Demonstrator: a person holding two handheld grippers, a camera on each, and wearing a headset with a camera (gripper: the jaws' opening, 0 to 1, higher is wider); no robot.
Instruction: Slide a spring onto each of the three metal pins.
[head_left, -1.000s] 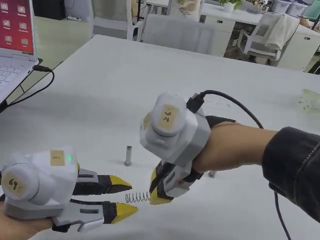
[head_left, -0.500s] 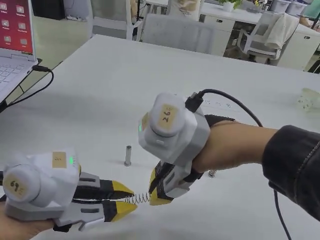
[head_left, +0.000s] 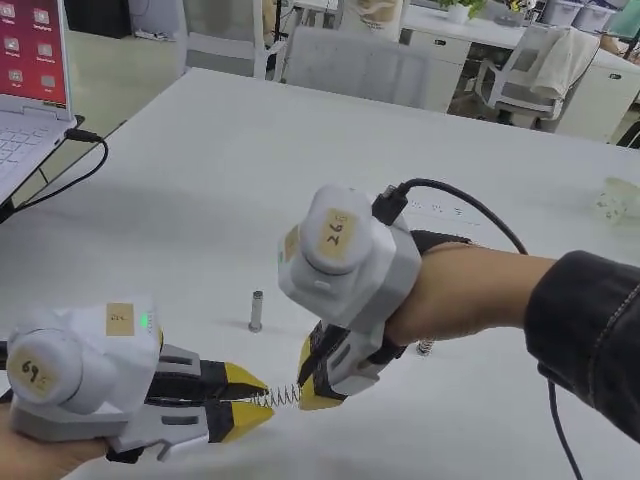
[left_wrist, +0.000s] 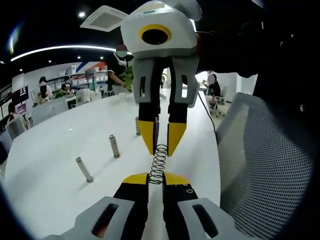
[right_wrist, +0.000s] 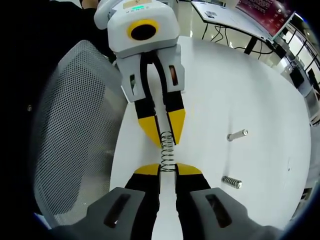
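Observation:
A small coil spring (head_left: 283, 396) hangs just above the white table, stretched between my two grippers. My left gripper (head_left: 266, 398) at the lower left is shut on its left end. My right gripper (head_left: 313, 386) is shut on the other end. In the left gripper view the spring (left_wrist: 159, 162) runs from my own jaws (left_wrist: 156, 178) up to the right gripper (left_wrist: 161, 145). A bare metal pin (head_left: 256, 311) stands upright just behind the spring. Two more pins (left_wrist: 114, 146) (left_wrist: 138, 126) carry springs. The right gripper view shows the spring (right_wrist: 167, 150), the bare pin (right_wrist: 237, 135) and one sprung pin (right_wrist: 231, 182).
An open laptop (head_left: 28, 90) with a black cable (head_left: 70, 180) sits at the table's far left. The right gripper's black cable (head_left: 470, 205) loops over the person's forearm. Office chairs (head_left: 360, 65) stand beyond the far edge. A mesh chair (left_wrist: 265, 160) is close behind the grippers.
My left gripper's jaws stood open around the spring's end a second ago and have closed on it. The right gripper has hardly moved.

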